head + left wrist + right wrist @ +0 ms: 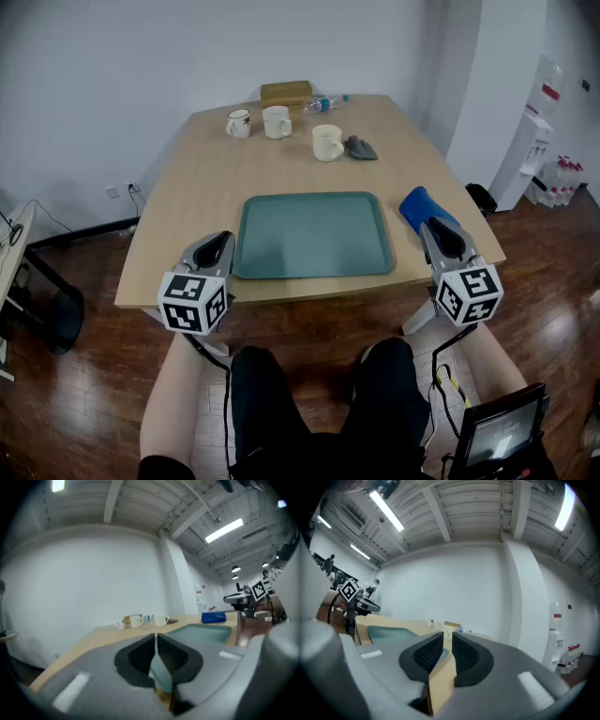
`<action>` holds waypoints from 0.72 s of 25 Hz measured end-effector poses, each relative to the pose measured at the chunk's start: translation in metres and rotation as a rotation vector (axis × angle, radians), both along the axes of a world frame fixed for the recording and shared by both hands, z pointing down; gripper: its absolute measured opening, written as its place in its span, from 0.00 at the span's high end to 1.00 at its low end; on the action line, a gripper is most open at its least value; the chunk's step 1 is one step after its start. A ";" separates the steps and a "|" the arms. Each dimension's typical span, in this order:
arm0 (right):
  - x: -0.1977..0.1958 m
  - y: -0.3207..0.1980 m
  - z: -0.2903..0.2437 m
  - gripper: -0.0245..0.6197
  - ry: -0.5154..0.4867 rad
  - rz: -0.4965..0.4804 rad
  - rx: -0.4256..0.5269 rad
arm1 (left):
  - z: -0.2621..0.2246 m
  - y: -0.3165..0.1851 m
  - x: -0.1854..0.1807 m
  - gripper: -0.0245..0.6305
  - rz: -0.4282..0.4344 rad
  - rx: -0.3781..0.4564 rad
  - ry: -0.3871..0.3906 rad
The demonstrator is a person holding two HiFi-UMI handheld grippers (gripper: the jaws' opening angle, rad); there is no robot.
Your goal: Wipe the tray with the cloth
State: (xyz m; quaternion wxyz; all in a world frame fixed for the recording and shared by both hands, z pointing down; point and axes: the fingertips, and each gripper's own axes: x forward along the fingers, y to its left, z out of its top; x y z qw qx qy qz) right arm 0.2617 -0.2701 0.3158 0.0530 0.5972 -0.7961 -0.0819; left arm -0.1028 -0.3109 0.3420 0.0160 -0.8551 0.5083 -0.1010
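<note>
Hovering over near edge of surface, both grippers empty. Left gripper: jaws practically together, nothing between, tip by near-left corner of tray. Right gripper: jaws narrow slit apart, nothing between, tip at near end of blue cloth; contact unclear. Cloth lies on surface right of teal tray, apart from it. Three mugs, brown box at far end.

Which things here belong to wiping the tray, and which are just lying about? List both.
For the job: green tray, blue cloth, left tongs, right tongs.
Lying about: three mugs, wooden box, water bottle, small grey item.
</note>
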 end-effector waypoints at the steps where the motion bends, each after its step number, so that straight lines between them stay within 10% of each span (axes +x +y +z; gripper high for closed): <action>1: 0.014 -0.019 0.010 0.85 0.018 0.013 -0.067 | 0.007 -0.015 -0.007 0.93 -0.012 -0.068 -0.013; 9: 0.079 -0.116 0.096 0.47 0.225 -0.006 -0.633 | 0.077 -0.068 0.002 0.75 0.109 -0.566 -0.139; 13: 0.076 -0.123 0.123 0.75 0.305 -0.041 -0.778 | 0.098 -0.066 0.007 0.76 0.122 -0.622 -0.226; 18: 0.018 -0.136 0.074 0.78 0.140 -0.128 -0.670 | 0.097 -0.050 0.007 0.80 0.142 -0.650 -0.225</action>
